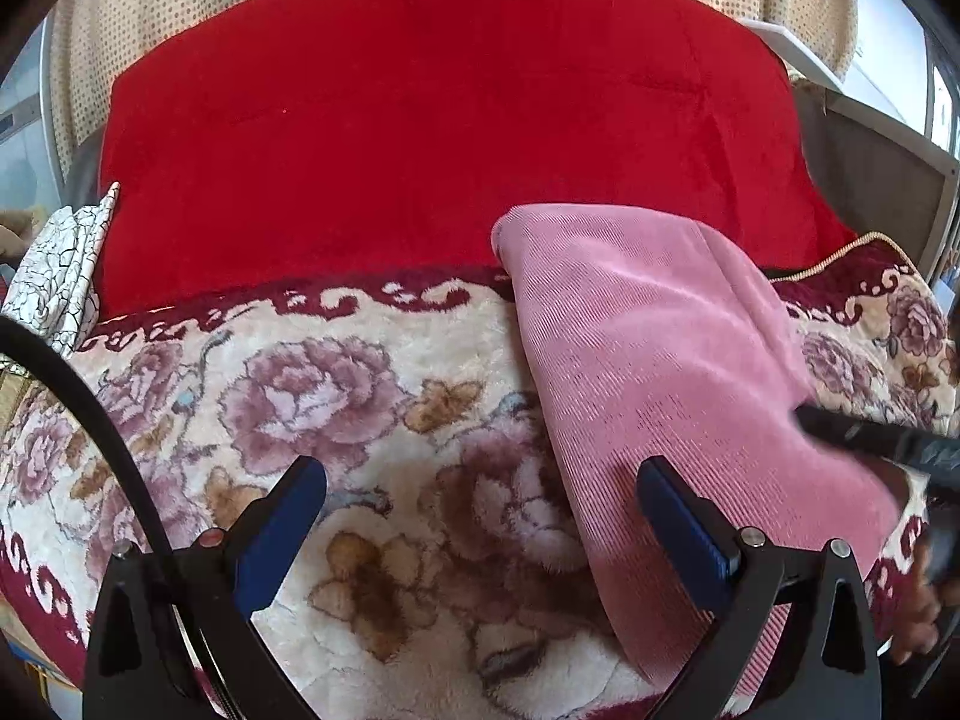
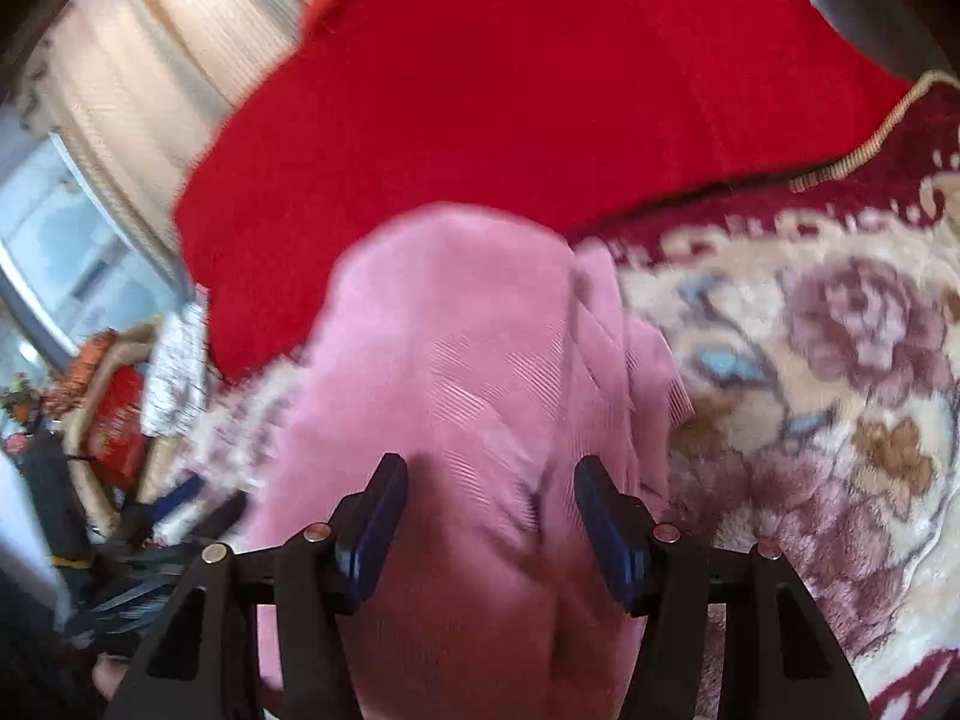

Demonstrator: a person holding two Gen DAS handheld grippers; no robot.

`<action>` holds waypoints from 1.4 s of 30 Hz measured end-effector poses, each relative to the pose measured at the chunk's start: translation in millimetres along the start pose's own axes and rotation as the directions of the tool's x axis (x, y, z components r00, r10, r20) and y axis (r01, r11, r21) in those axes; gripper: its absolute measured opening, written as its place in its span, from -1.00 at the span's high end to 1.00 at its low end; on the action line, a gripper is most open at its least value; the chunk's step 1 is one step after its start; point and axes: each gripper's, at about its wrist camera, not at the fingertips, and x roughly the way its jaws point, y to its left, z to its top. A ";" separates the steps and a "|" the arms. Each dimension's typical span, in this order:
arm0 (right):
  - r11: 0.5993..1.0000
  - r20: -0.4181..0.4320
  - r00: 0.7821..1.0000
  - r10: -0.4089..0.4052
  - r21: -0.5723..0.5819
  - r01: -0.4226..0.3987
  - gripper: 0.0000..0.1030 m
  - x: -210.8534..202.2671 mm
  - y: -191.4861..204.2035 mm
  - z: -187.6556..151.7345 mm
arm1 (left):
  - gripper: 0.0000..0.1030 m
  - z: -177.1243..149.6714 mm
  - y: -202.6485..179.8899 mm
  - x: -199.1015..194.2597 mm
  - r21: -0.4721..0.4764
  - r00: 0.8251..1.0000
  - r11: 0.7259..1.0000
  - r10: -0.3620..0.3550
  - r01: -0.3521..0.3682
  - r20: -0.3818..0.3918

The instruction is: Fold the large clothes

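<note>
A floral blanket (image 1: 372, 420) in cream, with mauve roses and a dark red scrolled border, covers the surface in both views and serves as the ground for everything else. Beyond its far border lies a large red cloth (image 1: 444, 120), plain and velvety, reaching back to a dotted beige curtain (image 1: 150, 18). The pink garment (image 1: 672, 372), a ribbed, slightly shiny fabric, lies on the blanket towards its right side in the left wrist view, its far rounded end just overlapping the border and touching the red cloth; it runs as a long folded band back towards the cameras. A crumpled white cloth with black crackle lines (image 1: 66, 264) sits at the blanket's left edge, beside the red cloth. The left hand-held gripper (image 1: 480, 504) hangs above the blanket with its jaws wide apart: the left blue pad is over the roses, the right one over the garment's near edge, and nothing is pinched. The right hand-held gripper (image 2: 489, 510), blurred in its own view, hangs over the garment with its jaws about half apart; pink fabric fills the gap between them, but the pads do not press on it. A gold cord (image 2: 864, 144) trims the blanket's far right corner.
</note>
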 end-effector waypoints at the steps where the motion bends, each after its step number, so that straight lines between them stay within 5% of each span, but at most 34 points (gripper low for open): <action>1: 1.000 -0.026 1.000 0.011 0.013 -0.010 -0.26 7.8 -3.1 -0.6 | -1.00 0.8 -0.1 0.7 0.000 1.000 1.000 0.002 -0.002 -0.001; 26: 0.999 0.122 0.992 -0.032 -0.018 0.034 -0.70 10.7 11.0 -15.1 | -1.00 0.9 0.0 6.7 0.042 1.000 0.999 0.006 -0.006 0.000; 34: 1.000 0.114 0.993 0.007 -0.013 -0.006 -0.78 10.4 9.0 -11.7 | -1.00 7.6 11.9 17.8 -0.033 0.986 0.988 -0.155 0.154 -0.057; 42: 0.995 0.187 0.978 0.089 0.034 -0.097 -0.90 -31.4 -12.0 9.9 | -1.00 6.7 28.7 31.6 -0.173 0.918 0.921 -0.372 0.348 -0.134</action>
